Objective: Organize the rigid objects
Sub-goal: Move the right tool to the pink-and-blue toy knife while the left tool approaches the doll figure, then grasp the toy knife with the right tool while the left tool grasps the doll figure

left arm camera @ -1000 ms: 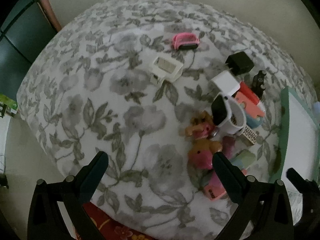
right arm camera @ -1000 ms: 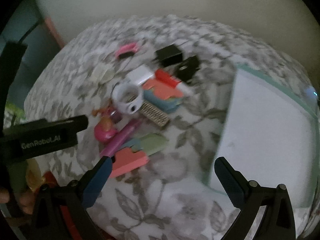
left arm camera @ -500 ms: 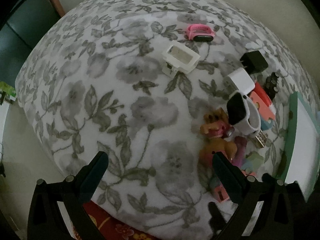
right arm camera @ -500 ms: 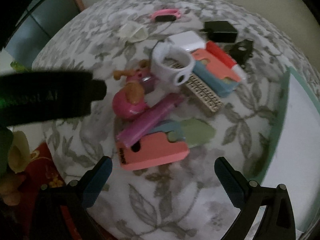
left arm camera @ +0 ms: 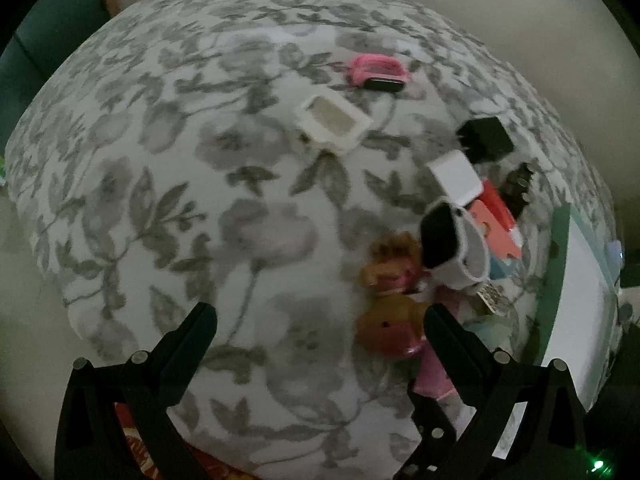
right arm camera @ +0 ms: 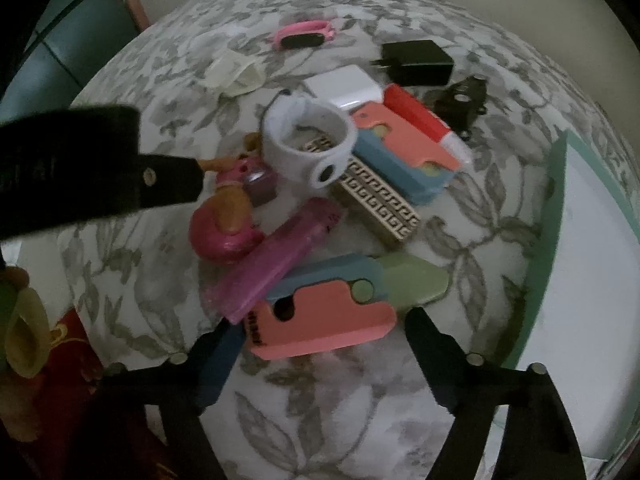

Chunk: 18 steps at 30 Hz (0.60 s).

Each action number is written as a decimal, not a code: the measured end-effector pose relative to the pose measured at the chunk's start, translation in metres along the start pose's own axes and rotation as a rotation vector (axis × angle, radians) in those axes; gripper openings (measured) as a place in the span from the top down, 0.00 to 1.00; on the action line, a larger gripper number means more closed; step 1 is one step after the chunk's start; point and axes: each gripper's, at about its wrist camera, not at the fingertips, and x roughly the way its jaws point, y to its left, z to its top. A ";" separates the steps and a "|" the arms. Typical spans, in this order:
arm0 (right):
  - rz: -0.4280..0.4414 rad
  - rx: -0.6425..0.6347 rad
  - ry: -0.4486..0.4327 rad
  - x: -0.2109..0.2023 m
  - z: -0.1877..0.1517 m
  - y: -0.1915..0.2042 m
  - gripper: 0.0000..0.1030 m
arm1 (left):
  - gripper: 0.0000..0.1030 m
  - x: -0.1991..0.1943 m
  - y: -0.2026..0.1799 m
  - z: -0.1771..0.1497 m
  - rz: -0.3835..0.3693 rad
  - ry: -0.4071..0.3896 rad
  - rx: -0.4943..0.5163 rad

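Coral folding block (right arm camera: 324, 322) lies between the spread fingers of the right claw (right arm camera: 320, 344), nothing gripped; closing may drag the purple bar (right arm camera: 276, 256) touching it; left claw (left arm camera: 320, 332) released too, hovering.

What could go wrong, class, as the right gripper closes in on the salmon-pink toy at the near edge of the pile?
1. The open right gripper straddles the salmon-pink toy, which overlaps the purple lighter and a blue piece; closing may drag those along.
2. The left gripper, also open, hovers beside the pink doll, so the two tools could collide.
3. The soft flowered cloth may let the flat toy slide instead of lifting.
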 end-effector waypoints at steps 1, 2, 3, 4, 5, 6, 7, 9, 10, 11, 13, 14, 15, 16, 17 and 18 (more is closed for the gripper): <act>0.002 0.010 -0.002 -0.002 0.000 -0.005 0.24 | 0.00 0.001 -0.004 0.000 -0.001 -0.003 0.013; 0.002 0.021 -0.004 -0.002 0.001 -0.009 0.25 | 0.00 0.003 -0.008 0.001 -0.002 -0.004 0.027; 0.001 0.031 -0.005 -0.001 0.001 -0.015 0.26 | 0.00 0.005 -0.012 0.002 -0.005 -0.004 0.041; -0.001 0.039 -0.007 0.000 0.002 -0.019 0.26 | 0.01 0.007 -0.016 0.003 -0.009 -0.002 0.053; -0.003 0.049 -0.008 0.000 0.003 -0.023 0.26 | 0.01 0.009 -0.019 0.004 -0.012 0.000 0.060; -0.003 0.059 -0.008 0.000 0.003 -0.029 0.26 | 0.02 0.012 -0.022 0.006 -0.015 0.002 0.068; -0.002 0.069 -0.009 0.000 0.003 -0.034 0.26 | 0.05 0.013 -0.024 0.006 -0.018 0.003 0.072; 0.006 0.092 -0.009 -0.001 0.006 -0.050 0.26 | 0.12 0.017 -0.029 0.008 -0.017 0.002 0.082; 0.007 0.100 -0.010 -0.001 0.006 -0.055 0.26 | 0.21 0.020 -0.031 0.009 -0.014 0.003 0.090; 0.006 0.107 -0.011 -0.001 0.007 -0.061 0.26 | 0.25 0.023 -0.033 0.011 -0.013 0.009 0.098; 0.016 0.111 -0.010 -0.001 0.008 -0.070 0.27 | 0.33 0.032 -0.038 0.014 -0.018 0.026 0.104; 0.016 0.112 -0.009 0.000 0.011 -0.074 0.27 | 0.36 0.037 -0.039 0.015 -0.025 0.040 0.103; 0.015 0.110 -0.010 0.001 0.012 -0.076 0.26 | 0.40 0.040 -0.040 0.015 -0.034 0.051 0.100; 0.012 0.109 -0.009 -0.002 0.012 -0.072 0.26 | 0.44 0.043 -0.040 0.015 -0.037 0.061 0.097; 0.010 0.108 -0.008 -0.001 0.009 -0.072 0.26 | 0.46 0.043 -0.040 0.014 -0.037 0.066 0.095; 0.010 0.108 -0.007 0.000 0.010 -0.073 0.26 | 0.48 0.044 -0.039 0.013 -0.029 0.066 0.098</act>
